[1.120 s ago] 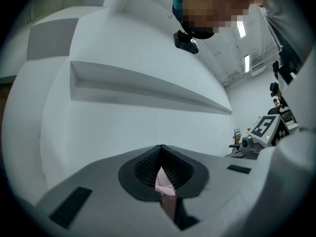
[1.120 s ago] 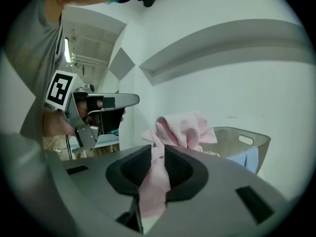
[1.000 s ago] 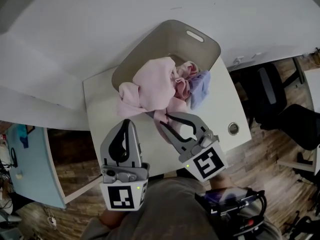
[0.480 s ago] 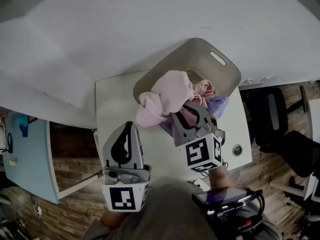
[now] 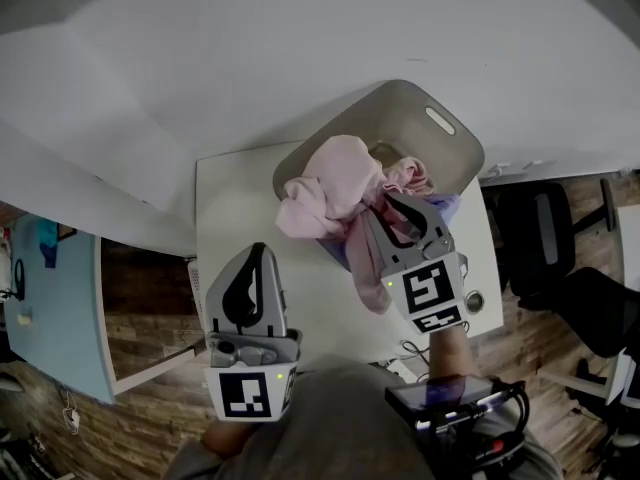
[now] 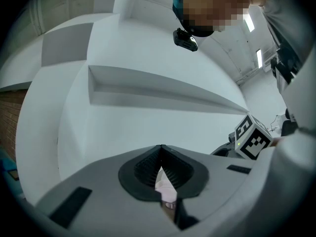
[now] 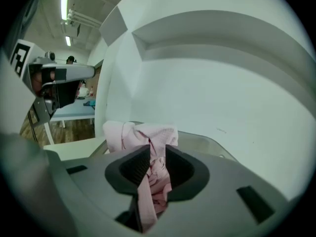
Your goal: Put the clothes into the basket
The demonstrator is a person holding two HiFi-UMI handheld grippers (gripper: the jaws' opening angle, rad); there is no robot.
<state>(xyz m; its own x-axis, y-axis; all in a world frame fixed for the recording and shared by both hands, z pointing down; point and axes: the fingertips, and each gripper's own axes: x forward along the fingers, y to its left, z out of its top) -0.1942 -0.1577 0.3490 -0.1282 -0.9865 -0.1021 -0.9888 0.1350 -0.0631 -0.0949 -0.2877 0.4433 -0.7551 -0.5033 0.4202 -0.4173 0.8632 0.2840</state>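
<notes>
Risk check, from beside the desk (image 5: 240, 203):

- R gripper (image 5: 390, 208): fingers clenched on a fold of the pink garment (image 5: 335, 178). The right gripper view confirms cloth pinched between the pads (image 7: 129, 169).
- L gripper (image 5: 258, 252): fingers together, held back over the near desk edge, well apart from the clothes. A small pale patch shows in the gap behind the tips; can't tell what it is.
- Pink garment: bunched across the near rim of the basket (image 5: 405, 118), part inside and part spilling out over the desk. One strip hangs below the R gripper.
- Lilac garment (image 5: 447, 206): draped at the rim on the R side, near the desk edge.

Hazards, as judged:
1. Letting go here: the bulk outside the rim prob. outweighs what is inside, so the garment could slide back onto the desk.
2. The hanging strip may snag on the rim or the fingers and drag cloth back out.
3. A hard push could shift the basket.
4. The lilac piece may get knocked to the floor.
</notes>
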